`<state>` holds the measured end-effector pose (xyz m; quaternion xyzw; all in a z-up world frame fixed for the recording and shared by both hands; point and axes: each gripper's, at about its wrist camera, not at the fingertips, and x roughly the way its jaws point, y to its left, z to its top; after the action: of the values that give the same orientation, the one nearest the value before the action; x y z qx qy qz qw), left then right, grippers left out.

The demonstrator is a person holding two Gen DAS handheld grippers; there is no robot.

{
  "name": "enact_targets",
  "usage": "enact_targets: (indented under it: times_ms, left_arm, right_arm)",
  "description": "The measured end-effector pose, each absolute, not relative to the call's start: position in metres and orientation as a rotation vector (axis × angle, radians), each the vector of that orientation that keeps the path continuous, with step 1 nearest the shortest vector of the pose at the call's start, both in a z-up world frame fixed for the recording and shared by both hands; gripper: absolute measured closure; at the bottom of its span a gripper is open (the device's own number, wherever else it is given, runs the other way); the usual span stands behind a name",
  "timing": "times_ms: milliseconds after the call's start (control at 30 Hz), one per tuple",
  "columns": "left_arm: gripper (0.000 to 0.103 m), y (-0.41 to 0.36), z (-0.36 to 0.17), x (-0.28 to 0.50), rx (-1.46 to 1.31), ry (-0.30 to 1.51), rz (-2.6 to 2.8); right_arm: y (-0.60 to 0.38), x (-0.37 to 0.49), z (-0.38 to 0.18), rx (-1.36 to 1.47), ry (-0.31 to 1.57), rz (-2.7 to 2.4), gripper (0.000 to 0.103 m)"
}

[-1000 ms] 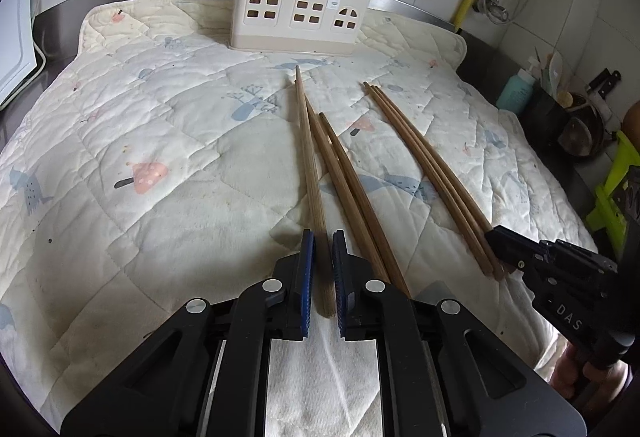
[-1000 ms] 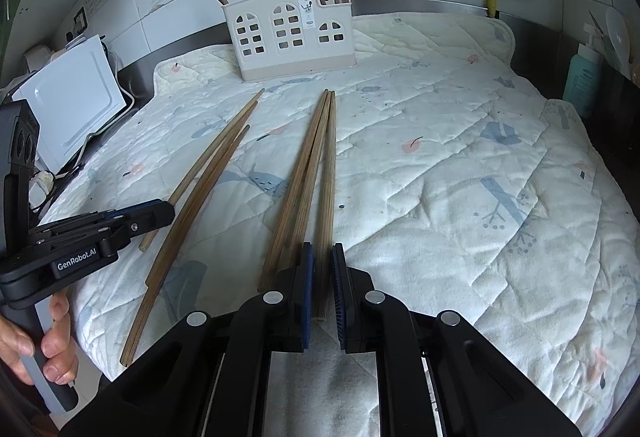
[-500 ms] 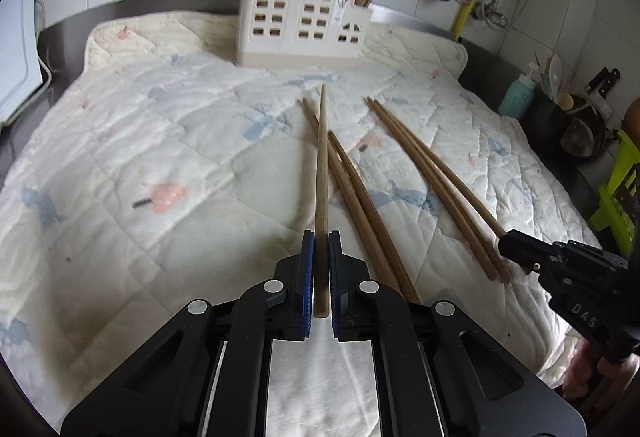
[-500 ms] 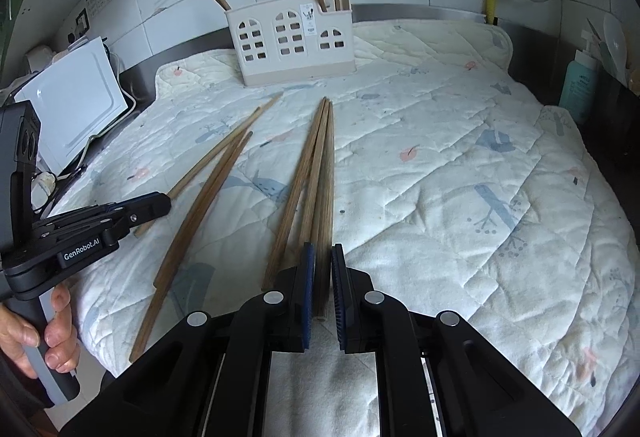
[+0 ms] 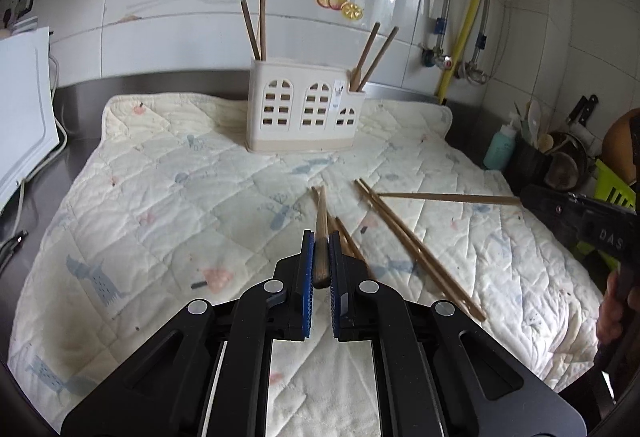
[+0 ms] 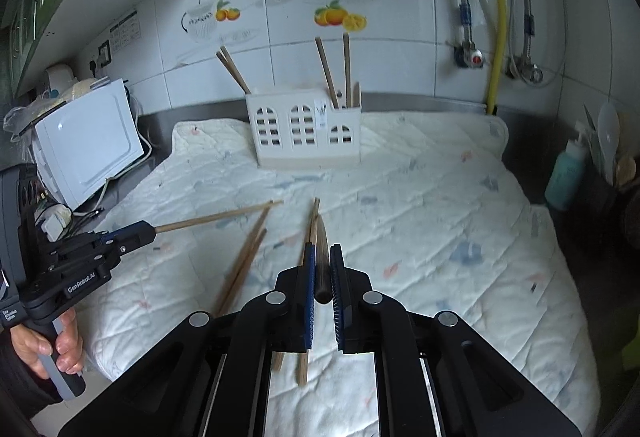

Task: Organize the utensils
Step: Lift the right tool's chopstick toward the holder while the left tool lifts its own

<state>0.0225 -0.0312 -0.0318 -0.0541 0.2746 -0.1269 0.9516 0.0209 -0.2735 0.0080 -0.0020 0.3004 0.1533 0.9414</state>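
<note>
Where "GenRobot.AI" marks the left gripper (image 6: 136,235), jaws clamped on one chopstick (image 6: 216,219), right gripper (image 6: 322,269) likewise.

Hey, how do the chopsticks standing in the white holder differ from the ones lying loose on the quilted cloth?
The chopsticks in the holder stand nearly upright, leaning; the loose chopsticks on the cloth lie flat. Those in the holder sit as two pairs at opposite ends of the white holder; the loose ones lie in two rough bunches on the quilted cloth. All look like similar plain brown wooden sticks.
</note>
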Motion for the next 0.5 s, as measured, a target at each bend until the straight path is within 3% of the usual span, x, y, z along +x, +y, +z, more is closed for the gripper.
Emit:
enact_targets:
  times_ms: [500]
  left_arm:
    - [0.098, -0.024, 0.027, 0.042, -0.062, 0.456, -0.302]
  right_arm:
    - [-0.281, 0.085, 0.098, -0.052, 0.535, 0.332, 0.096]
